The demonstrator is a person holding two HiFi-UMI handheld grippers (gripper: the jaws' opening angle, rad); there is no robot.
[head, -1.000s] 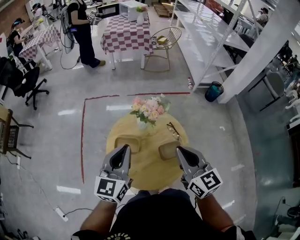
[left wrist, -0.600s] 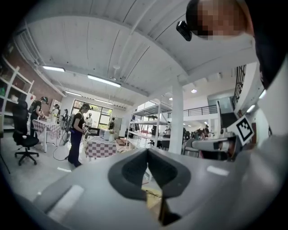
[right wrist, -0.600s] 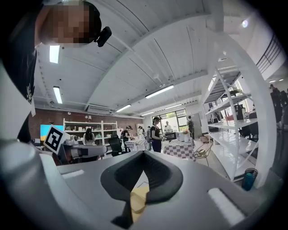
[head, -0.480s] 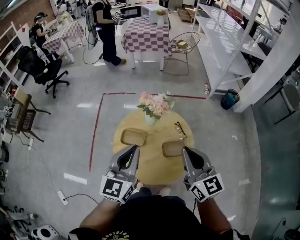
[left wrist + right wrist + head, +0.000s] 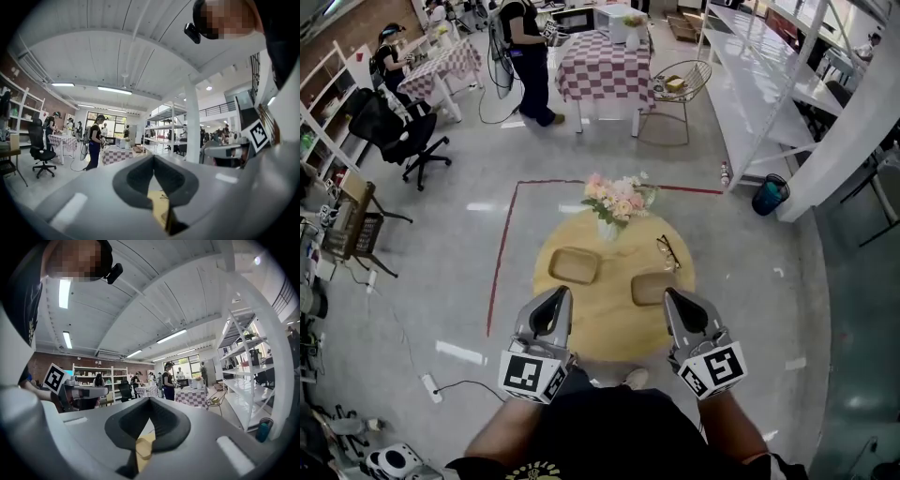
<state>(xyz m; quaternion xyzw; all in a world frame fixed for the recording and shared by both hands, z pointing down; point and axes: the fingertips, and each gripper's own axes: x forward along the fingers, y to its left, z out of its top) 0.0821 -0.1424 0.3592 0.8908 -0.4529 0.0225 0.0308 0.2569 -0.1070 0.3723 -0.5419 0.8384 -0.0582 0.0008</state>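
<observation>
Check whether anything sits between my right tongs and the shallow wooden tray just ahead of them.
Nothing visible does. The right tongs, shut, hover at the near edge of the shallow rectangular wooden tray on the round wooden table. The black-rimmed glasses and vase of pink flowers lie beyond the tray.

A checkered table [image 5: 602, 66], wire chair [image 5: 680, 82] and black office chair [image 5: 397, 131] stand on the floor.

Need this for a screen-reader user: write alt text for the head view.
Seen from above, a person holds a left claw and a right claw, both shut and empty, out toward a round wooden table. On it lie a left tray, a right tray, glasses and, at the far edge, a vase of flowers.
</observation>
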